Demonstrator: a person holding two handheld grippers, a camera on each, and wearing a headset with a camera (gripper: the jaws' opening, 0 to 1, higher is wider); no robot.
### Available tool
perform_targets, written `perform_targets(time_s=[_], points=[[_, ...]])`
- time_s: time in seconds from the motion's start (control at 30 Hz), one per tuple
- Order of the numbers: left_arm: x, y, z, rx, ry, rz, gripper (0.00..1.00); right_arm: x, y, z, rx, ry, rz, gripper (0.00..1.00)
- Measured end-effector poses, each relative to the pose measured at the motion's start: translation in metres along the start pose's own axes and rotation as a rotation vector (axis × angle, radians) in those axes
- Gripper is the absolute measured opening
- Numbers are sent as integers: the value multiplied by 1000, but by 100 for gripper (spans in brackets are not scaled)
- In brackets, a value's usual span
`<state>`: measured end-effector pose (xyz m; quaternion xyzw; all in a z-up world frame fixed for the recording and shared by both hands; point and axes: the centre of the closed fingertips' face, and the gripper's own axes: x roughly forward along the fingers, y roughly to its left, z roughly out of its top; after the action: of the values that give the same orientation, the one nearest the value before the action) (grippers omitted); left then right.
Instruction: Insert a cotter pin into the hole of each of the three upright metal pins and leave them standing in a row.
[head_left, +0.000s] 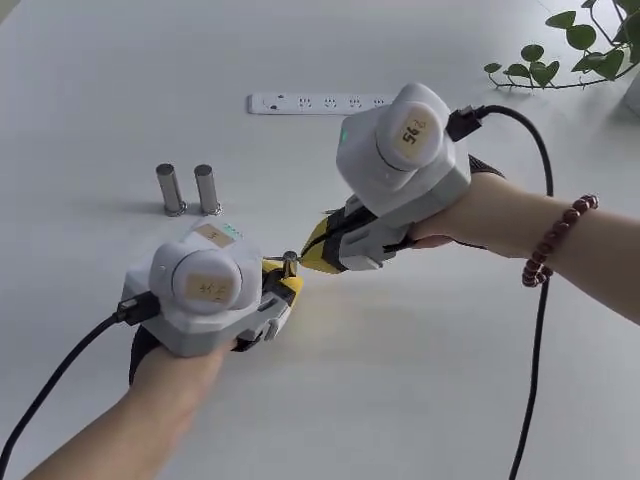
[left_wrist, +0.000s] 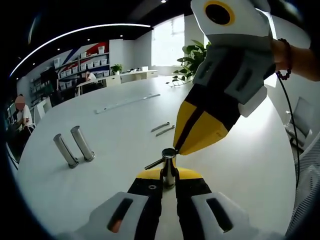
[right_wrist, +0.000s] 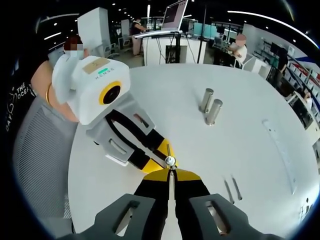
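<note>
Left gripper (left_wrist: 170, 177) clamps a pin (left_wrist: 170, 169) upright, steadying its hole, so right gripper (right_wrist: 171, 175), pinched on a cotter (left_wrist: 155, 163), can thread it; two pins (head_left: 207, 188) wait far left.

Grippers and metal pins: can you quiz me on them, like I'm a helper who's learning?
1. True or false: the left gripper is empty.
2. How many upright pins stand free on the table? A one, B two, C four.
3. What thin part does the right gripper hold at the held pin?
Key: 1 false; 2 B; 3 a cotter pin.
</note>
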<state>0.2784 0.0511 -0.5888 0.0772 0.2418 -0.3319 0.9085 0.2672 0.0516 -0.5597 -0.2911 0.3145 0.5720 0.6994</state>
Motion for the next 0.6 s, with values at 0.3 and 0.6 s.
perform_targets(time_s=[0.3, 0.6], points=[[0, 1, 0, -6, 5, -7, 7, 0, -1, 0, 15, -7, -5, 0], [-7, 11, 4, -1, 1, 16, 6, 2, -4, 12, 8, -29, -10, 0]])
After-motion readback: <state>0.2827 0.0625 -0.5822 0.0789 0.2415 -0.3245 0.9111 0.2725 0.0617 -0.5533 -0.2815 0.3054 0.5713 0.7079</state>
